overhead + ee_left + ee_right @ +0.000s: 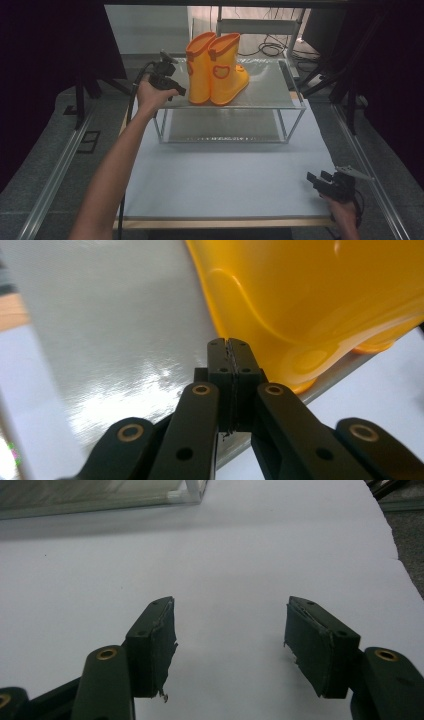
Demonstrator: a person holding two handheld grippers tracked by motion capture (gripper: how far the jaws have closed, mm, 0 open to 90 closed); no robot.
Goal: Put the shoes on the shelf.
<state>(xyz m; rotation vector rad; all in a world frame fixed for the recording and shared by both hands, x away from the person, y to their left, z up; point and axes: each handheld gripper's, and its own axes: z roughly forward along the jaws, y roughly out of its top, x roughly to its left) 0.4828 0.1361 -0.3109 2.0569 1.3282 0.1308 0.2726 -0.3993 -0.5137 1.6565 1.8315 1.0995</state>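
Yellow boots (216, 67) on rack shelf (270, 95), ungrasped; left tongs (229, 347) pressed together beside them, right tongs (230, 630) apart over tabletop (225, 175).

The high view looks forward and down over the whole table (225, 190) from its near edge. The left gripper view sits close against the yellow boots (320, 300) on the metal shelf (115, 340), both shared with the high view. The right gripper view faces low across the table's near right corner.

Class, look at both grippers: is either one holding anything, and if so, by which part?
Nothing is held. The left gripper is shut empty beside the boots; the right gripper is open over the table.
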